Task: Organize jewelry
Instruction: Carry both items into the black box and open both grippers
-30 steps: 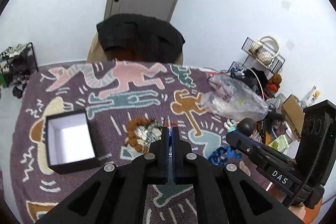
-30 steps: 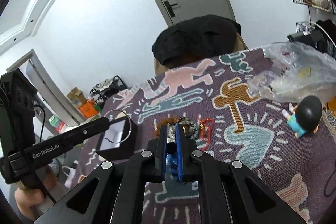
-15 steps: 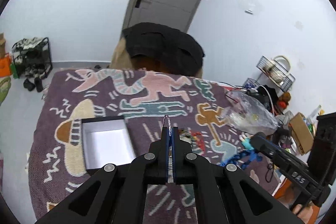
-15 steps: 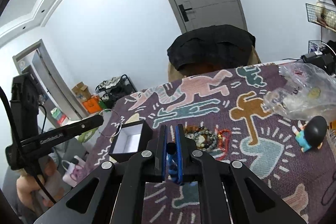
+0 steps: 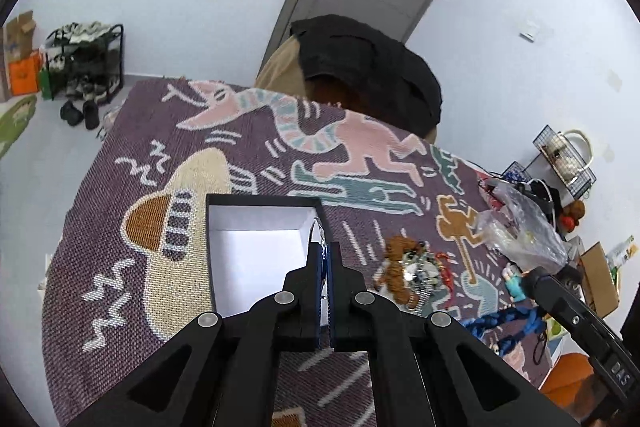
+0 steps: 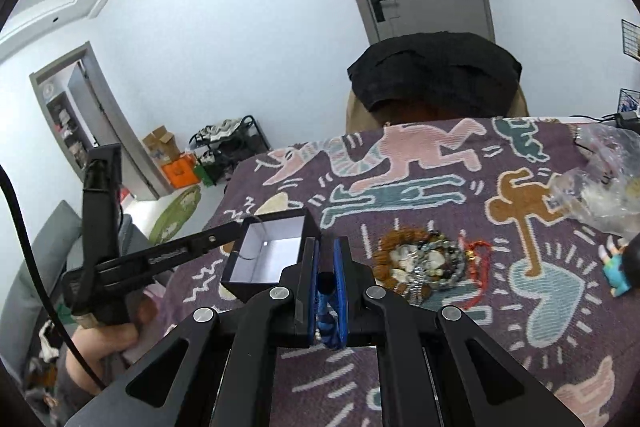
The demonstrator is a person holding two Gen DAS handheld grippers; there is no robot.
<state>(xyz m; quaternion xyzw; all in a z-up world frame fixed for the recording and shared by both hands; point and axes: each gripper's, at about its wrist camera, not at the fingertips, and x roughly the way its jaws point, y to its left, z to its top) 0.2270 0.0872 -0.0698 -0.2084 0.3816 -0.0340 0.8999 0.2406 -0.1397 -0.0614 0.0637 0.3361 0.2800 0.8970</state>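
My left gripper (image 5: 325,251) is shut on a thin silver bangle (image 5: 316,227) and holds it over the right edge of the open black box with a white inside (image 5: 256,255). From the right wrist view the left gripper (image 6: 236,227) reaches over the box (image 6: 272,259), with the bangle (image 6: 256,223) at its tip. My right gripper (image 6: 325,259) is shut on a blue braided bracelet (image 6: 326,319), which also shows in the left wrist view (image 5: 504,319). A pile of bead bracelets (image 6: 420,263) lies on the patterned cloth (image 6: 520,227), right of the box.
A crumpled clear plastic bag (image 5: 516,227) and a small figurine (image 6: 624,267) lie at the table's right side. A chair draped in black cloth (image 6: 436,75) stands behind the table. A shoe rack (image 5: 84,67) stands on the floor at left.
My left gripper has carried the bangle leftward from above the bracelet pile to the box. The right gripper has stayed shut on the blue bracelet and drawn back a little.
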